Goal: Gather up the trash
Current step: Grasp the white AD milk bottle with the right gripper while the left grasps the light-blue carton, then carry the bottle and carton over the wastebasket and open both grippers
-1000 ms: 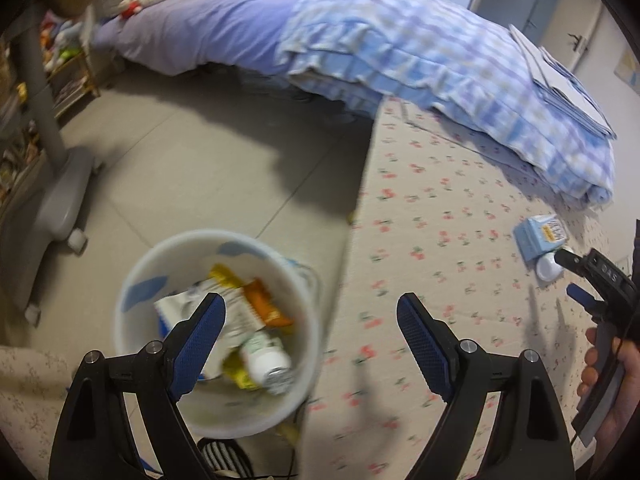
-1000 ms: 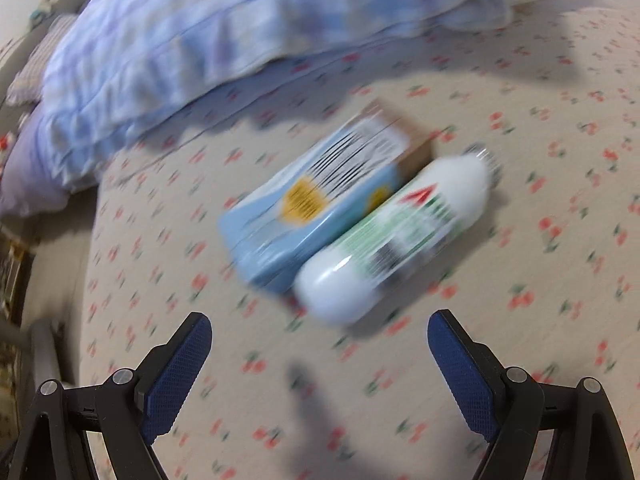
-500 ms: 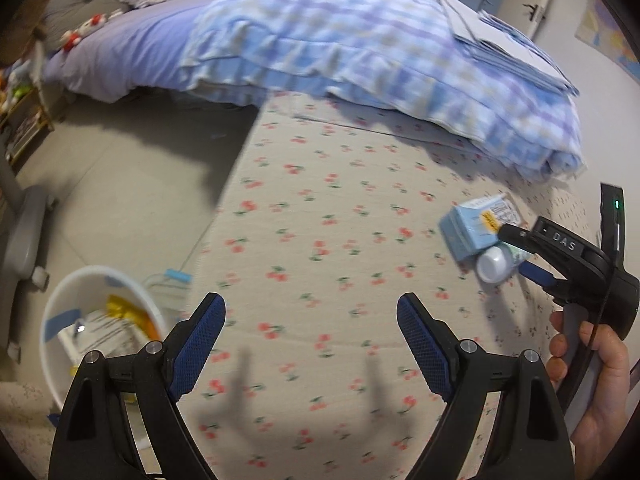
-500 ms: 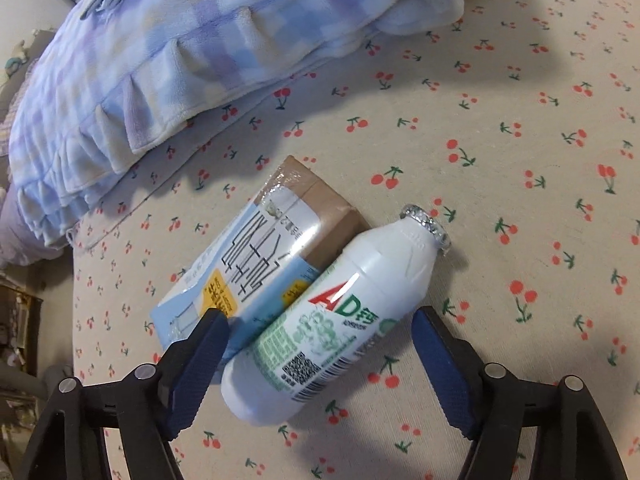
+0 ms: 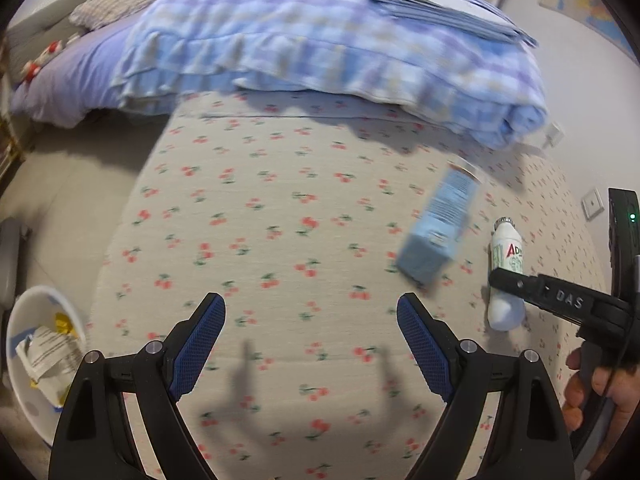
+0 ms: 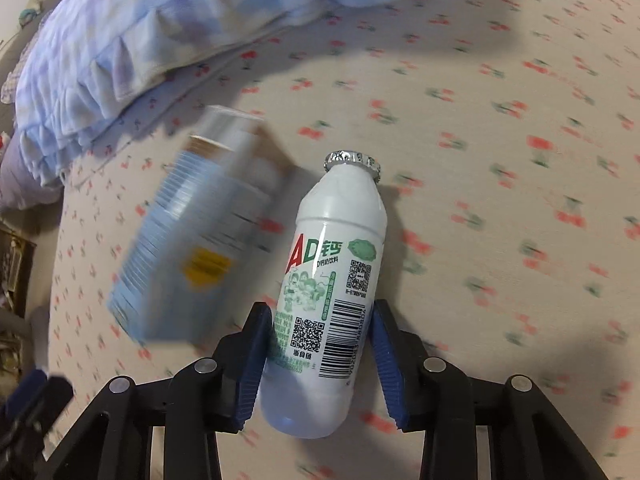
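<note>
Two pieces of trash lie on the cherry-print sheet (image 5: 248,208): a white drink bottle (image 6: 332,280) and a light blue carton (image 6: 200,236) just to its left in the right wrist view. We have the right gripper (image 6: 316,364) around the lower half of the bottle, and its jaws are closing. The left pad (image 6: 252,364) looks pressed against the label, while the right pad sits at the bottle's edge, so we judge the pinch as made or all but made. The bottle's long axis runs nearly straight away from the tongs, foil cap at the far end, so the jaws cross its width, which is the better way to hold a round body.

Our left gripper (image 5: 312,348) hangs wide open and empty over bare sheet, with the carton ahead of it and to its right. The left hand is therefore the nearer one for the carton, whose long axis slants away toward the checked quilt (image 5: 320,40).

The white bin (image 5: 20,320) stands on the floor beside the mattress, at the lower left of the left wrist view. Crumpled paper and a yellow wrapper already lie in it.
</note>
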Motion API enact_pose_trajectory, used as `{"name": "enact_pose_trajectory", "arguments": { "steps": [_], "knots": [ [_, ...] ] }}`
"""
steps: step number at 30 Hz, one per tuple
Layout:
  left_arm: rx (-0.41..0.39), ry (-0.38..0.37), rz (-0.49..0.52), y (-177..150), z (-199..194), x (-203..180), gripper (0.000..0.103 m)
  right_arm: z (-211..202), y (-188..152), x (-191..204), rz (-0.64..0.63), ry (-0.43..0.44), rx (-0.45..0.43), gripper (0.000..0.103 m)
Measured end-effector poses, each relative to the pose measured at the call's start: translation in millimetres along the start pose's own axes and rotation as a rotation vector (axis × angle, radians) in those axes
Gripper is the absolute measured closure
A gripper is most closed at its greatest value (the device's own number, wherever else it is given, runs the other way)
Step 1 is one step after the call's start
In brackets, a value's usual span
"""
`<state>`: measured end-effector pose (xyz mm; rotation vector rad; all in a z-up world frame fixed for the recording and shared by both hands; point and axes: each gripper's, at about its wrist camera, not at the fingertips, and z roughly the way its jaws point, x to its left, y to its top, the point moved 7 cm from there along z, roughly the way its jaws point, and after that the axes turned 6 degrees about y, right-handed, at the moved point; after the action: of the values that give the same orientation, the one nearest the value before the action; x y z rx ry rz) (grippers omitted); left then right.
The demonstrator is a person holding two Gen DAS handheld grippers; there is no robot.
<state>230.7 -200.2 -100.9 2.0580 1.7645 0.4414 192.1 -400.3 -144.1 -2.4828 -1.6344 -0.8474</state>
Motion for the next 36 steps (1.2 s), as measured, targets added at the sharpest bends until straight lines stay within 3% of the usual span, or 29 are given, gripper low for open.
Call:
{"name": "enact_pose_trajectory", "arguments": {
  "steps": [7, 13, 17, 20, 22, 36],
  "knots": [
    [-0.052, -0.060, 0.097, 18.1, 9.2, -45.8, 0.013, -35.2, -20.1, -51.7, 0.002, -0.028, 0.009, 0.060],
    [-0.074, -0.188, 0.087, 28.0, 16.8, -77.4, 0.014, -57.8, -37.0, -82.0, 0.017, -0.035, 0.004, 0.060],
    [-0.094, -0.207, 0.085, 29.2, 25.6, -90.5, 0.015, -65.1, -49.3, -88.1, 0.013, -0.023, 0.011, 0.060],
    [-0.087, -0.233, 0.078, 28.7, 34.7, -93.8, 0.036, -65.9, -58.4, -89.6, 0.001, -0.023, 0.020, 0.060],
    [-0.078, -0.247, 0.081, 27.4, 38.7, -94.0, 0.061, -66.7, -61.7, -89.9, -0.002, -0.016, 0.020, 0.060],
    [-0.067, -0.285, 0.017, 12.2, 0.8, -64.9, 0.065, -81.8, -64.2, -56.7, -0.010, 0.058, -0.009, 0.062]
  ]
}}
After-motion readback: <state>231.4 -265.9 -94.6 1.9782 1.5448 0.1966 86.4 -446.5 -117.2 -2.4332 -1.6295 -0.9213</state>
